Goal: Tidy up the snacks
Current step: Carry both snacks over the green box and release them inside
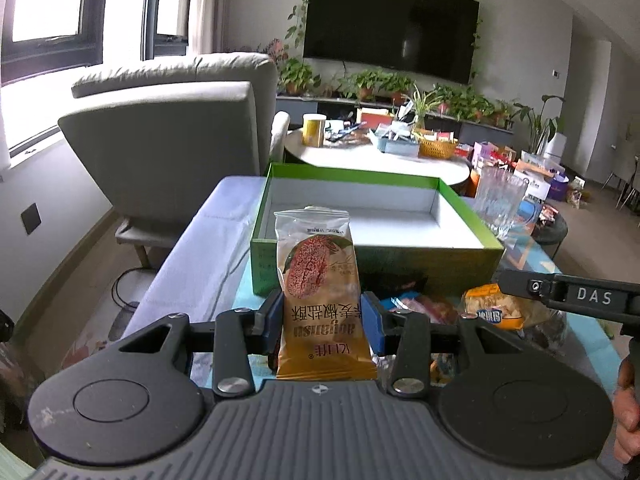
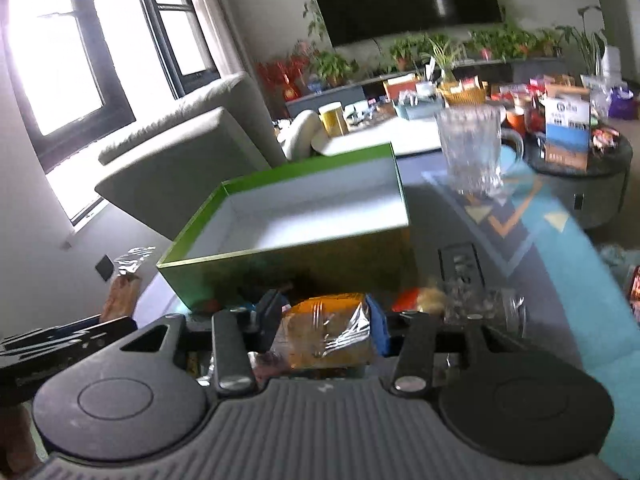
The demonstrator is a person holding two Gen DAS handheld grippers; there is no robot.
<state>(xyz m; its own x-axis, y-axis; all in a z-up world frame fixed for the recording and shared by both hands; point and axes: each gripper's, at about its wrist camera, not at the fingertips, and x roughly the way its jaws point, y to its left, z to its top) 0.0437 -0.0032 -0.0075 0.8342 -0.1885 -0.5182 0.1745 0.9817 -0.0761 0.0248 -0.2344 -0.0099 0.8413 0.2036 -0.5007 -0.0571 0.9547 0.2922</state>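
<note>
Though the right wrist view was smeared with blur, I could still make out my right gripper [image 2: 326,330] clenched on an orange packet [image 2: 324,336], its blue pads [image 2: 378,326] pressing the crinkled wrapper from both sides. The print on that packet was unreadable, and the loose snacks [image 2: 460,300] beyond it were just blurred shapes in front of the box [image 2: 280,268]. Only the tip of the other tool showed, cut off at that view's left edge.

My left gripper [image 1: 322,320] grasped 1 cookie packet [image 1: 320,280] upright between its pads, the packet's top standing in front of the near wall of the green box [image 1: 400,260], which sat open with a bare white floor. The packet hid part of that wall, and the gripper body covered the pile of snacks [image 1: 420,304] below. Both grippers pointed forward and somewhat down toward the box. A glass mug [image 1: 500,204] stood just right of the box.
</note>
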